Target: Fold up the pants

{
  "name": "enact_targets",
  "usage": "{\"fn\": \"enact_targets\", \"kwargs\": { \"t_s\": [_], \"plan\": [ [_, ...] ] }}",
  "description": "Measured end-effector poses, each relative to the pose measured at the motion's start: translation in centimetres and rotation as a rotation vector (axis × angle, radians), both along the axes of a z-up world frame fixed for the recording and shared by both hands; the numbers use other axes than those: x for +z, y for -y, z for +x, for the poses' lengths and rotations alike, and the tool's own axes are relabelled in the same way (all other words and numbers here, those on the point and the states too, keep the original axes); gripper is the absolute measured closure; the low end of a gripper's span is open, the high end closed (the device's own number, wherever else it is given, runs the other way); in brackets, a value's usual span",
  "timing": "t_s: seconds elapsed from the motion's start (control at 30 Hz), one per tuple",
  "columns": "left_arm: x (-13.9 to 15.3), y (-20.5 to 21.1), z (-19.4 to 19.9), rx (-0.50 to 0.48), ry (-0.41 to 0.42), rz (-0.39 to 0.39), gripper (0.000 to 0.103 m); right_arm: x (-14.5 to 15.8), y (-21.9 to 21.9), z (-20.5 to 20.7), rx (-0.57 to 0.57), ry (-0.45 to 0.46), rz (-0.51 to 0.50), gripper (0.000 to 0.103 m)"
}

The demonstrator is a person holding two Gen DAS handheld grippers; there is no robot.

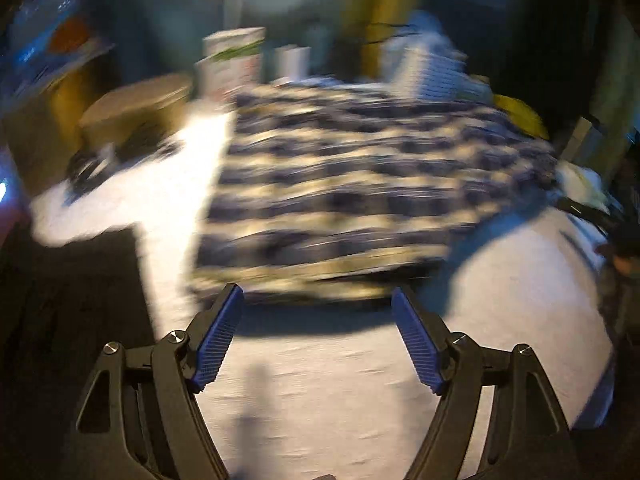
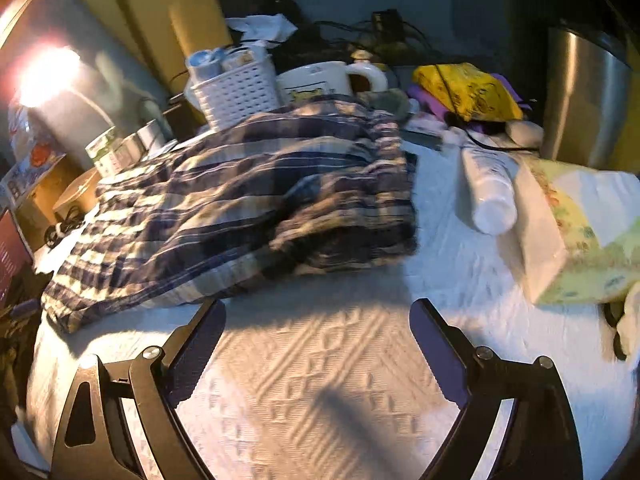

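The plaid pants (image 2: 248, 200), navy and cream, lie bunched on a white textured cloth (image 2: 328, 376). In the left wrist view they are blurred (image 1: 340, 200) and spread just beyond my fingers. My left gripper (image 1: 318, 296) is open and empty, its blue pads (image 1: 218, 344) wide apart, just short of the pants' near edge. My right gripper (image 2: 320, 312) is open and empty, just short of the pants' near edge and above the cloth.
A white basket (image 2: 236, 92), a mug (image 2: 324, 80) and a yellow bag (image 2: 464, 92) stand behind the pants. A white bottle (image 2: 490, 188) and a tissue box (image 2: 576, 232) lie right. A steel bin (image 2: 584, 96) stands far right. Boxes (image 1: 136, 112) sit left.
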State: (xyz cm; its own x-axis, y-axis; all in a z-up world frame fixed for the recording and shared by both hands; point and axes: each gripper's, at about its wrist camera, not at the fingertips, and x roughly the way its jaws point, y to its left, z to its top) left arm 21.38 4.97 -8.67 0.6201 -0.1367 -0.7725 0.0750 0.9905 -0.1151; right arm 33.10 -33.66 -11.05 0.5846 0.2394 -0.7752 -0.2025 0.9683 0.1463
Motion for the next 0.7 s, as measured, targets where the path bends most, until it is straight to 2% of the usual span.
{"fn": "enact_targets", "kwargs": {
  "t_s": [0.07, 0.17, 0.27, 0.37, 0.4, 0.57, 0.6, 0.63, 0.67, 0.7],
  "plan": [
    [0.2, 2.6, 0.4, -0.076, 0.036, 0.031, 0.026, 0.4, 0.6, 0.2, -0.029, 0.008, 0.015, 0.009],
    [-0.3, 4.9, 1.5, -0.135, 0.045, 0.094, 0.026, 1.0, 1.5, 0.8, -0.064, 0.017, 0.048, 0.009],
    [-1.5, 6.5, 3.0, -0.185, 0.032, 0.190, 0.026, 1.4, 2.1, 1.6, -0.081, 0.017, 0.079, 0.009],
    [-2.9, 7.0, 4.2, -0.236, -0.009, 0.245, 0.026, 1.4, 2.5, 2.9, -0.098, 0.007, 0.112, 0.009],
    [-3.2, 7.0, 4.4, -0.243, -0.016, 0.249, 0.024, 1.3, 2.6, 3.3, -0.106, 0.002, 0.127, 0.009],
    [-3.7, 5.9, 5.9, -0.229, 0.002, 0.160, 0.023, -0.8, 2.5, 5.7, -0.152, -0.079, 0.249, 0.008],
    [-3.7, 5.9, 6.2, -0.225, 0.000, 0.152, 0.026, -0.8, 2.4, 5.8, -0.159, -0.056, 0.248, 0.008],
    [-3.6, 5.8, 6.3, -0.224, 0.000, 0.138, 0.042, -0.9, 2.0, 6.1, -0.158, -0.060, 0.246, 0.008],
    [-3.5, 5.8, 6.4, -0.232, 0.003, 0.112, 0.074, -0.8, 1.6, 6.3, -0.156, -0.058, 0.237, 0.008],
    [-3.3, 5.9, 6.4, -0.213, 0.011, 0.116, 0.088, -0.8, 1.3, 6.5, -0.157, -0.059, 0.222, 0.013]
  ]
}}
